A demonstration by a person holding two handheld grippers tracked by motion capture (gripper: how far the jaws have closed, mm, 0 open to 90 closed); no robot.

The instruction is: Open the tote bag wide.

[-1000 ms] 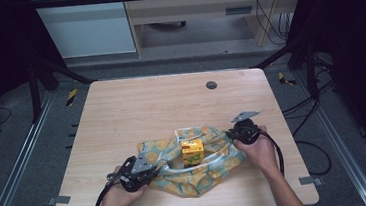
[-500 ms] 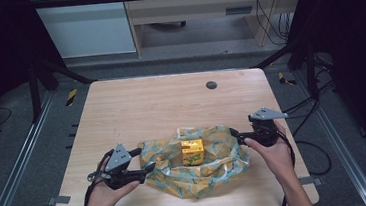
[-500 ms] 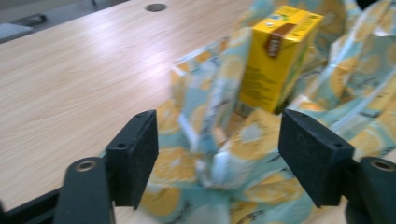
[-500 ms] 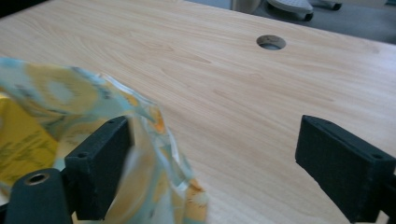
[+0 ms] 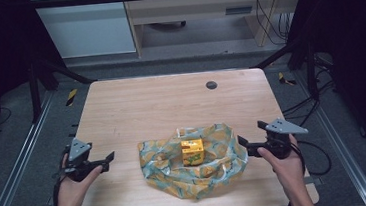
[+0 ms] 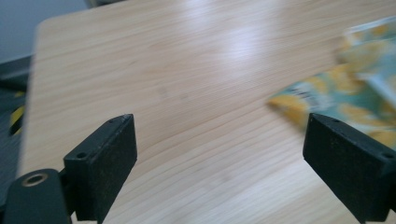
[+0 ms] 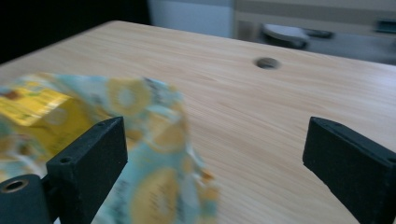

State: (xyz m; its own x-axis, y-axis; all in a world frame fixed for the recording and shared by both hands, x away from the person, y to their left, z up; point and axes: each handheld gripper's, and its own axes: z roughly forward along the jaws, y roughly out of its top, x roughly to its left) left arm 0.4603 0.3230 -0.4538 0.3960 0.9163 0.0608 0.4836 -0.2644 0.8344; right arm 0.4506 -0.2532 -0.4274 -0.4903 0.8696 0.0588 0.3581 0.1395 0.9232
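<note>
Since earlier: both hands have drawn outward from the patterned cloth bag (image 5: 191,165), the left gripper (image 5: 106,158) farther than the right gripper (image 5: 242,143); the jaws of both have just been opening, and nothing lies between them now.
Left jaws: wide and empty, well clear of the bag's left edge.
Right jaws: wide and empty, just beside the bag's right edge.
Bag: slumped near the front middle of the wooden surface (image 5: 161,105), its mouth spread open.
Yellow carton (image 5: 193,151): upright inside the bag, top showing.
Risk, bag: the loose cloth could fold back over the carton, because nothing holds the mouth open.
Risk, carton: a jaw catching the rim on a return reach could drag the bag and tip the carton.
Left gripper view: the bag's blurred corner (image 6: 345,100) past one jaw, bare wood between the two.
Right gripper view: bag cloth (image 7: 154,154) close behind one jaw, the carton's yellow (image 7: 46,109) through the opening.
High view: both hands, the whole bag, and the dark round grommet (image 5: 211,85) far across the surface.
</note>
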